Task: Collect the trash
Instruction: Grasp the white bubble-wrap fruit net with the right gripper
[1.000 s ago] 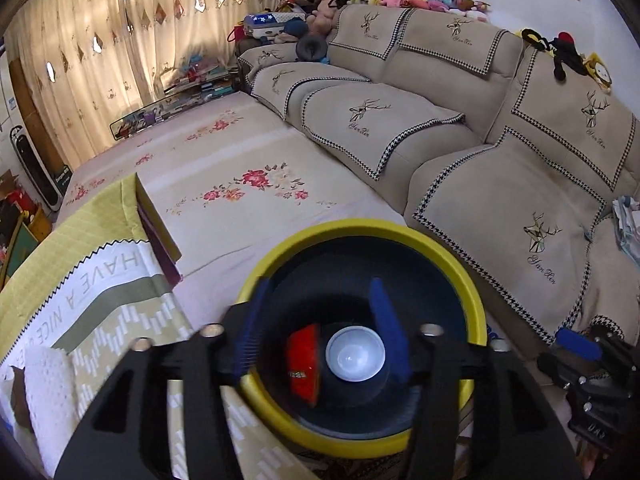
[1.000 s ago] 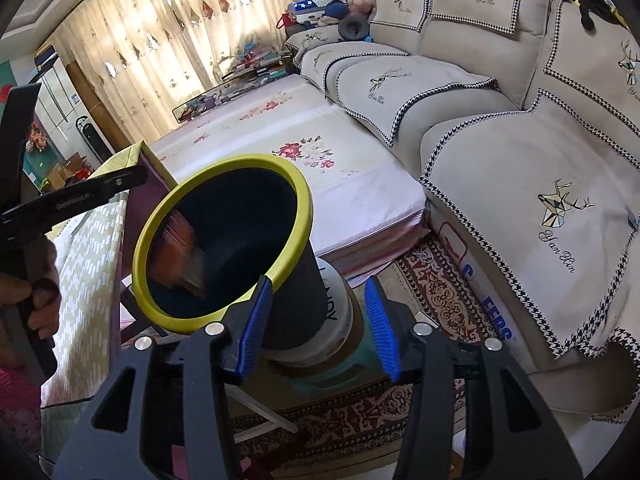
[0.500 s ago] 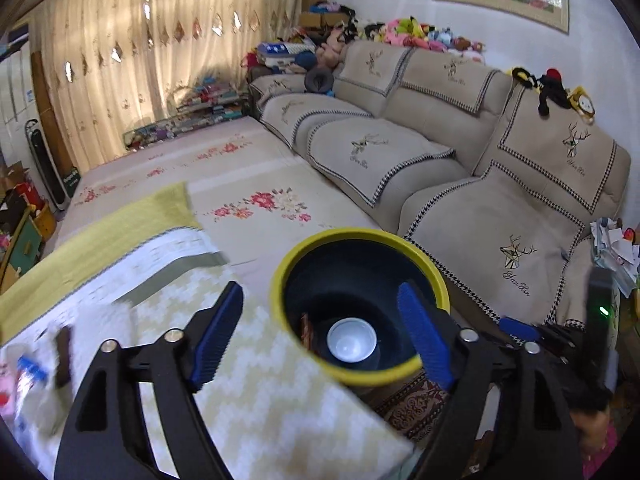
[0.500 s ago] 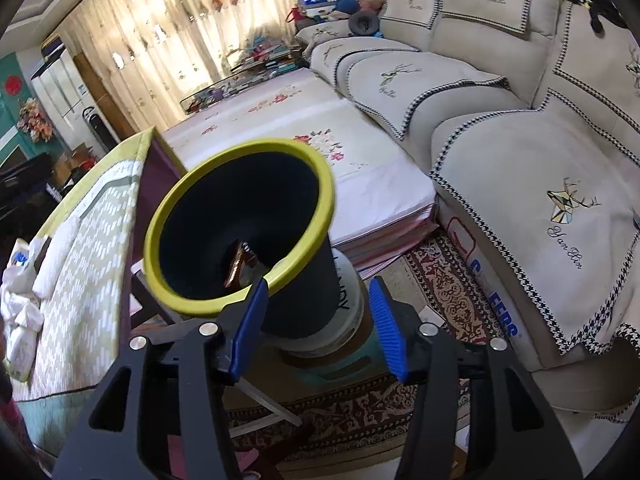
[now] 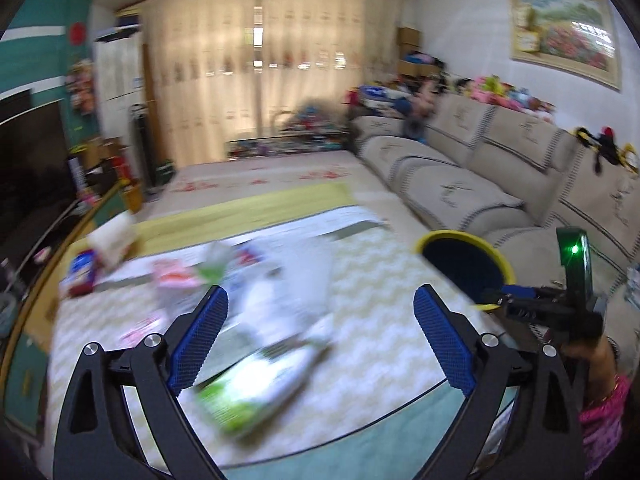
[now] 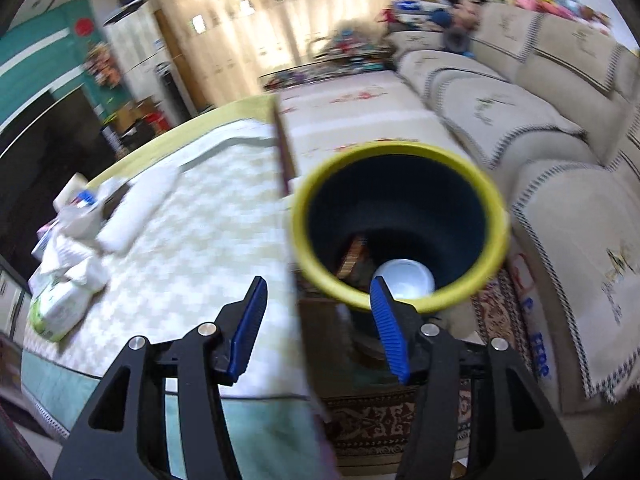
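Both grippers gape empty; blurred litter, apparently a packet.

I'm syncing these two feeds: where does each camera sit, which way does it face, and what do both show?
Left wrist: on the left hand-held gripper, open, facing the table's blurred litter; the other hand-held gripper and the person's hand show at right.
Right wrist: on the right hand-held gripper, open, looking down into the yellow-rimmed bin.
Shared: the bin, the patterned tablecloth, the green-white packet, sofa and curtains.
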The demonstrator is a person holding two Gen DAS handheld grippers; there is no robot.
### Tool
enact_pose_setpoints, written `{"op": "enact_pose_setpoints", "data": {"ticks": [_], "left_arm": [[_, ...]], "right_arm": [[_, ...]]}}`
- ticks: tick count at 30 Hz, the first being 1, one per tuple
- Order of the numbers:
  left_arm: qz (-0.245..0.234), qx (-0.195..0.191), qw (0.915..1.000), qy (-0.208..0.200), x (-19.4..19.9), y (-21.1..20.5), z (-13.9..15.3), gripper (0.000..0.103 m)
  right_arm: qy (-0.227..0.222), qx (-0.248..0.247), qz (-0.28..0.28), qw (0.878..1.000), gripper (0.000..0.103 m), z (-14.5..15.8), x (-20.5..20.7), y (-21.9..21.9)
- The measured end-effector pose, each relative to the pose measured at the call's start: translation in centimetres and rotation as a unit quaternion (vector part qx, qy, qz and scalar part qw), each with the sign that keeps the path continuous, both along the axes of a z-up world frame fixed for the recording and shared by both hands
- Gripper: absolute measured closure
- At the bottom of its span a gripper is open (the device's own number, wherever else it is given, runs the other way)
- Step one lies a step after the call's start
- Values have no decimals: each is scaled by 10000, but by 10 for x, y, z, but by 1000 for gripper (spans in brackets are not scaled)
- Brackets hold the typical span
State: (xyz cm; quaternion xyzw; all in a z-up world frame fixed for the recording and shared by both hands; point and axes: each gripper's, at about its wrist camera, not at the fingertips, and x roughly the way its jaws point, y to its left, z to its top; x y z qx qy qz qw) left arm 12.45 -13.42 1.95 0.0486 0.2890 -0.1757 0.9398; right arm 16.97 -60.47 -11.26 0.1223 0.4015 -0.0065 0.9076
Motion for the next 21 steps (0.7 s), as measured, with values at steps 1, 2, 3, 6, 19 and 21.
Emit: {"op": "enact_pose_setpoints", "data": {"ticks": [1, 2, 3, 6, 19, 21], "left_arm": [[96, 0, 10000, 11, -2, 11, -1, 9], [235, -10, 9997, 33, -5, 26, -4, 9], [343, -32, 9994, 56, -6, 38, -6, 9], [621, -148, 9979, 143, -7, 69, -15, 9], [819, -307, 9960, 153, -6, 98, -33, 9], [874, -371, 9953, 169, -6, 106, -36, 9]], "right_arm": [[-10, -10, 135, 9999, 52, 3, 6, 11], [-9, -3, 271, 9996, 52, 6, 13, 22], [-1, 7, 431, 9991, 52, 9, 23, 35], [1, -13, 743, 9972, 52, 17, 47, 67], [624, 287, 1159, 9909, 44, 11, 152, 161], [723, 260, 1121, 9907, 43, 7, 160, 167]]}}
